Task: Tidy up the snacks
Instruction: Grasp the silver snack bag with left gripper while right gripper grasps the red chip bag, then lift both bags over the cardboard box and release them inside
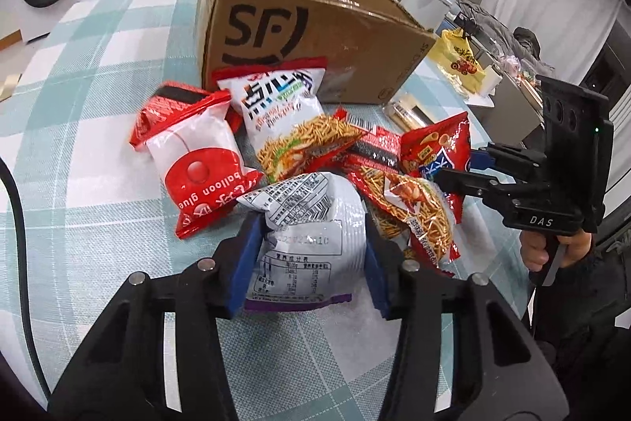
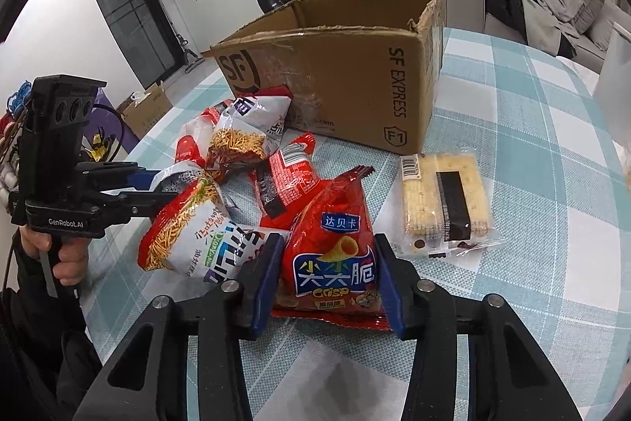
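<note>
Right wrist only: cracker pack (image 2: 443, 196).

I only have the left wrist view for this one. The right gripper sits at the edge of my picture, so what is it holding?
Observer: The right gripper is shut on a red crisp bag, blue pads pressing both its sides.
Operator: Anything on the table I would miss beside that bag?
Observer: A clear cracker pack lies flat on the checked tablecloth, apart from the snack pile, in front of the box corner.
Operator: Any print on the box side that I see only at an angle?
Observer: The cardboard box reads SF EXPRESS there.
</note>
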Demonstrator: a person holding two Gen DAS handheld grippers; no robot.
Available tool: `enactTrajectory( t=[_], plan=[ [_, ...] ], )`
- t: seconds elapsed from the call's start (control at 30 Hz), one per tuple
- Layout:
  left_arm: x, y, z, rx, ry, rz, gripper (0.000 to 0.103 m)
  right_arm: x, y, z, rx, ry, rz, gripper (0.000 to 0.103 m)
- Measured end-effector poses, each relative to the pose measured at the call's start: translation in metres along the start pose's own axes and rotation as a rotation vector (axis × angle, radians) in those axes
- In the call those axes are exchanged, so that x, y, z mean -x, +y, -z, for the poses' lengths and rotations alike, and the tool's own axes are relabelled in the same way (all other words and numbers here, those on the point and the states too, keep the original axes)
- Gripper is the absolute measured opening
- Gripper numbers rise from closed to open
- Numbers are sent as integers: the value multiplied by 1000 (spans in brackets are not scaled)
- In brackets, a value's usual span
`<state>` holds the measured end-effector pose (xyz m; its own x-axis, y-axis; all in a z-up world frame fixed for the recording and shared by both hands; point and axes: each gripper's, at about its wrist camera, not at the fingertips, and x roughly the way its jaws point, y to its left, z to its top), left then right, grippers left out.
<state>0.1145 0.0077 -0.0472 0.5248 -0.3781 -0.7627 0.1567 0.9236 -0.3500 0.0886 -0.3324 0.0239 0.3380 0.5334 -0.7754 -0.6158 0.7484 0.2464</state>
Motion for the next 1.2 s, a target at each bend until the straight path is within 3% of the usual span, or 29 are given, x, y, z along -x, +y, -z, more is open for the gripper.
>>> enactTrajectory(
  t=[0.87, 1.2],
  plan=[
    [55, -5, -6, -8, -150, 11, 45, 44, 2, -12, -40, -156, -20, 43],
    [74, -16, -9, -24, -217, -21, 46, 62, -2, -17, -82, -231, -9, 43]
  ],
)
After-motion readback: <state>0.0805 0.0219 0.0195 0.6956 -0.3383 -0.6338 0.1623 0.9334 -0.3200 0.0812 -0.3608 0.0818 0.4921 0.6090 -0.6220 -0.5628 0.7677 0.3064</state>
